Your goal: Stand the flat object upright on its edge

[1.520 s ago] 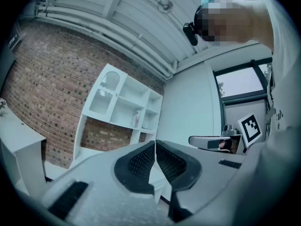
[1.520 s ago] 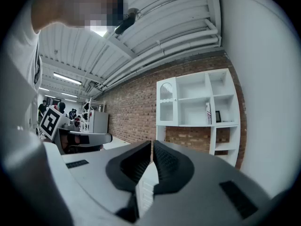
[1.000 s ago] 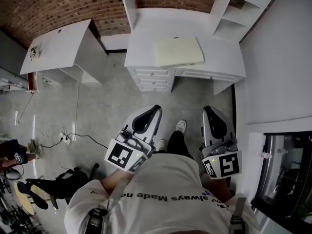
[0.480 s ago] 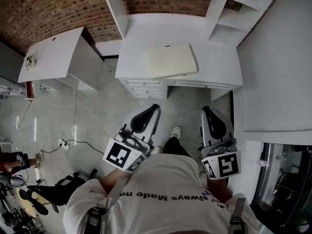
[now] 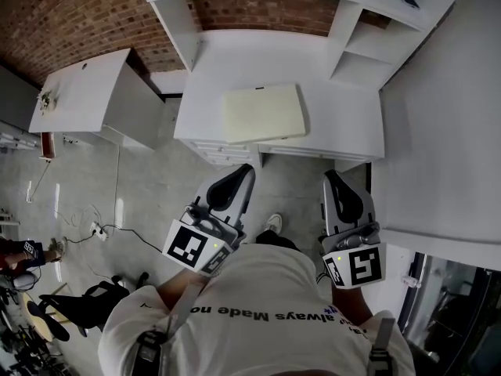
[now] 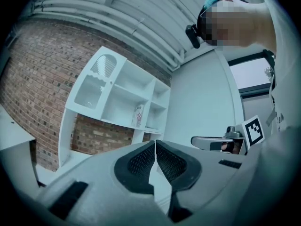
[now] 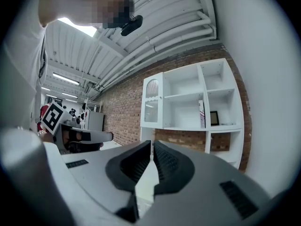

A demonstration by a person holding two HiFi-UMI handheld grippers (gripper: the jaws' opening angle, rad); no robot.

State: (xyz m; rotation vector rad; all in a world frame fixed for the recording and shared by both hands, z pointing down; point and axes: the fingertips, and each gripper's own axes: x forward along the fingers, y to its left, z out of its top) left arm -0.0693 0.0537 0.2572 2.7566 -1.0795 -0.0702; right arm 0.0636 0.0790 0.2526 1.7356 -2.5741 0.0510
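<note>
A pale yellow flat pad (image 5: 263,113) lies flat on the white desk (image 5: 344,124) ahead, in the head view. My left gripper (image 5: 244,168) is held short of the desk's front edge, below the pad, its jaws shut with nothing between them. My right gripper (image 5: 330,175) is level with it to the right, also shut and empty. In the left gripper view the pads (image 6: 141,161) meet tip to tip; the right gripper view shows its pads (image 7: 165,163) closed the same way. Neither gripper touches the pad.
White shelving (image 5: 368,30) stands on the desk against a brick wall (image 5: 70,22). A second white table (image 5: 86,92) stands to the left. Cables (image 5: 102,225) lie on the grey floor at left. A white wall (image 5: 446,131) borders the right side.
Both grippers have advanced toward the desk, side by side. The desk and pad now sit closer and lower in the head view. The jaws stayed shut throughout.
</note>
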